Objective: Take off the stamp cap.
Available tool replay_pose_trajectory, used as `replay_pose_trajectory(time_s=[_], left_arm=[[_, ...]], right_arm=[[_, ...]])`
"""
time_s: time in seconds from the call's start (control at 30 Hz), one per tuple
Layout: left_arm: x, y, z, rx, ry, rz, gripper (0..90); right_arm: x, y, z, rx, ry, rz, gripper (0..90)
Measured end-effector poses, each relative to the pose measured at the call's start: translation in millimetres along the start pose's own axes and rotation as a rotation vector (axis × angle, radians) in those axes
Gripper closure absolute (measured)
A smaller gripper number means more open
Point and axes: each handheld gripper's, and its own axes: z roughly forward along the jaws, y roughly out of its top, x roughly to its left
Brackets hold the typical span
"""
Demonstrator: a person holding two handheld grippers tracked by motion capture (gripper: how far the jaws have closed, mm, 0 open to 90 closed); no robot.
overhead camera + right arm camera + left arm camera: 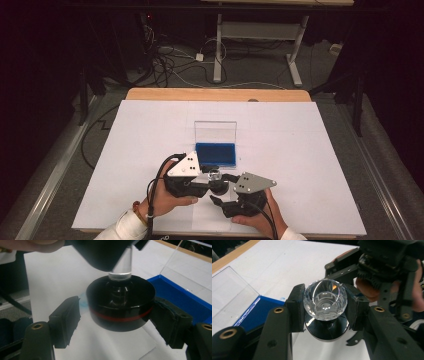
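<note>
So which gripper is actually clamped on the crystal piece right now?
The left gripper: its pads press the faceted crystal top. The right gripper only straddles the black base, with a gap at its left pad.

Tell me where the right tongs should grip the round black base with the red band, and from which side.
Grip the round black base with the red band across its straight side wall, pads on opposite sides at the band, coming level from beneath the faceted clear crystal knob, which the left tongs clamp; the wall is wide and even.
</note>
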Motion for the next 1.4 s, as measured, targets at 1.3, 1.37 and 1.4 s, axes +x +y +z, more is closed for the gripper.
replay_pose_trajectory(time_s=[1.3, 1.37, 1.4], left_arm=[[4.5, -2.0, 1.1, -0.027, -0.069, -0.029, 54.6], [4.5, -2.0, 1.5, -0.026, -0.067, -0.025, 54.7], [4.2, -2.3, 1.3, -0.035, -0.065, -0.025, 54.7]], right_arm=[[2.2, 4.8, -9.0, 0.057, -0.01, -0.113, 38.9], [1.7, 4.3, -9.1, 0.05, 0.0, -0.1, 38.9], [1.5, 4.1, -9.1, 0.051, -0.001, -0.099, 38.9]])
